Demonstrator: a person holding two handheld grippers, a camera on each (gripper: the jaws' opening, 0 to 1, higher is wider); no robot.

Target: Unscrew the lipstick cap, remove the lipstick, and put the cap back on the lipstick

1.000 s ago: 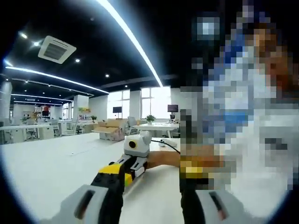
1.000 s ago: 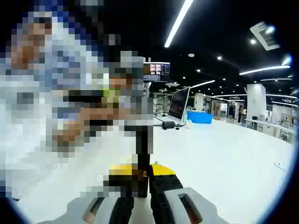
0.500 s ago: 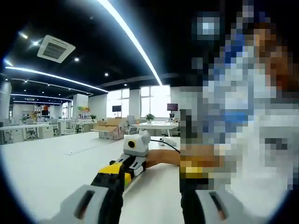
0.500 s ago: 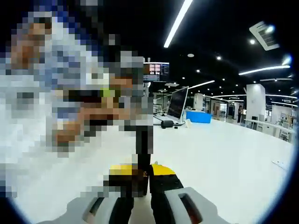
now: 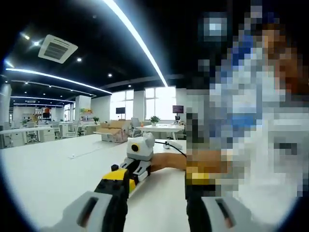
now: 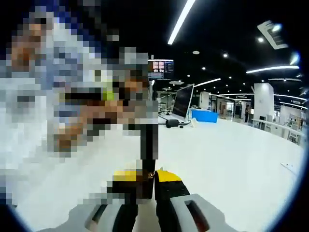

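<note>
Right gripper [image 6: 147, 178] is noted clamped on a dark upright tube, taken for the lipstick [image 6: 148, 145], over the worktop [image 6: 231, 164], well short of its far edge; left gripper [image 5: 157, 180] is held apart, so unscrewing is judged pending, and a grip on the cap is called for next.

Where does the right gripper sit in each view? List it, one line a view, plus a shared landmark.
Left gripper view: right gripper low centre, between that view's own jaws.
Right gripper view: bottom centre, jaws closed on a slim dark tube.
Shared landmark: the white table.

right tool [image 5: 137, 162] on table [image 5: 53, 169], monitor [image 6: 184, 102] behind
</note>
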